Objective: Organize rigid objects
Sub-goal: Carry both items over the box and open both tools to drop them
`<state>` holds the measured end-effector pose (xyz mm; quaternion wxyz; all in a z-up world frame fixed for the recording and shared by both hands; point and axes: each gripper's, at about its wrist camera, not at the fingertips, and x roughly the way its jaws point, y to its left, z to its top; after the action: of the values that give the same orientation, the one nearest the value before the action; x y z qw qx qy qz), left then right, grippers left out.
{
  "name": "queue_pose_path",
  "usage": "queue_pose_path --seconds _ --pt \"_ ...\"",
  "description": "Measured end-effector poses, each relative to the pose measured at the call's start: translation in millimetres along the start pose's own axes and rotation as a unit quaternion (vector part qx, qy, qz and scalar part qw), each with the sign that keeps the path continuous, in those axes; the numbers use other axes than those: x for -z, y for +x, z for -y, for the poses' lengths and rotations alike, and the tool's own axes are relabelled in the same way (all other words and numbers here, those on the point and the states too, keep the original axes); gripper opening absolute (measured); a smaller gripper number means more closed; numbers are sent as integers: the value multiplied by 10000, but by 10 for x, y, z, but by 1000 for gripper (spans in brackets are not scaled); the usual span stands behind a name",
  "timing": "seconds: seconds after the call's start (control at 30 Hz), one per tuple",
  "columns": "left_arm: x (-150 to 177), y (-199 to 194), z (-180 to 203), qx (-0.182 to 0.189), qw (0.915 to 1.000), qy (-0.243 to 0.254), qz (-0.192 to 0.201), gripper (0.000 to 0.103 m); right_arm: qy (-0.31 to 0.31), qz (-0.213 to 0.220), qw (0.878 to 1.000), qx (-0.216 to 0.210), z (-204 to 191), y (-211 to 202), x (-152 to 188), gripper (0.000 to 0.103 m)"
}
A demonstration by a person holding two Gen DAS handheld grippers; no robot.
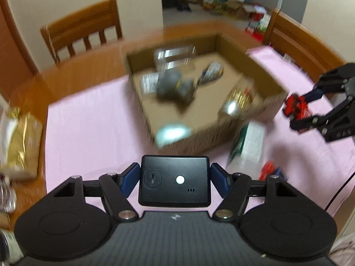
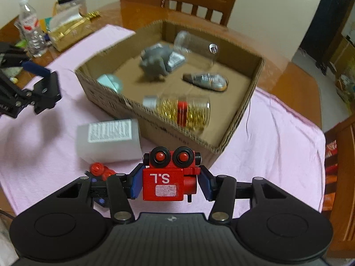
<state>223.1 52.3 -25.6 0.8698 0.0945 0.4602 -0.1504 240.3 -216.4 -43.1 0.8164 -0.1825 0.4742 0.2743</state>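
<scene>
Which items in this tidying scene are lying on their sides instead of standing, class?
Inside the cardboard box, the jar of gold bits and the clear empty jar lie on their sides. Outside the box, the white container has also tipped over on the pink cloth.

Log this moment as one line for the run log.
left gripper: shut on black device | right gripper: shut on red toy train | cardboard box: ahead, holds several items | both loads above pink cloth

Each gripper, left gripper (image 1: 175, 180) and right gripper (image 2: 169, 185), is matte black, with two round side discs, silver pivot screws, angled link arms, blue finger pads and a ribbed grey centre plate bearing a small logo.
</scene>
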Motion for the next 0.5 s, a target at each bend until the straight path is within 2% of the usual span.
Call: queue_pose_path --seconds 0.13,0.27,0.5 --pt "-271 1 92 137 9993 98 332 69 -56 229 9997 -10 46 -168 -134 56" --pt "-505 207 210 220 9984 163 497 69 -79 399 9992 50 100 -247 -234 56" --pt "-662 746 301 216 9994 4 261 69 -78 493 9987 59 176 -229 -312 56"
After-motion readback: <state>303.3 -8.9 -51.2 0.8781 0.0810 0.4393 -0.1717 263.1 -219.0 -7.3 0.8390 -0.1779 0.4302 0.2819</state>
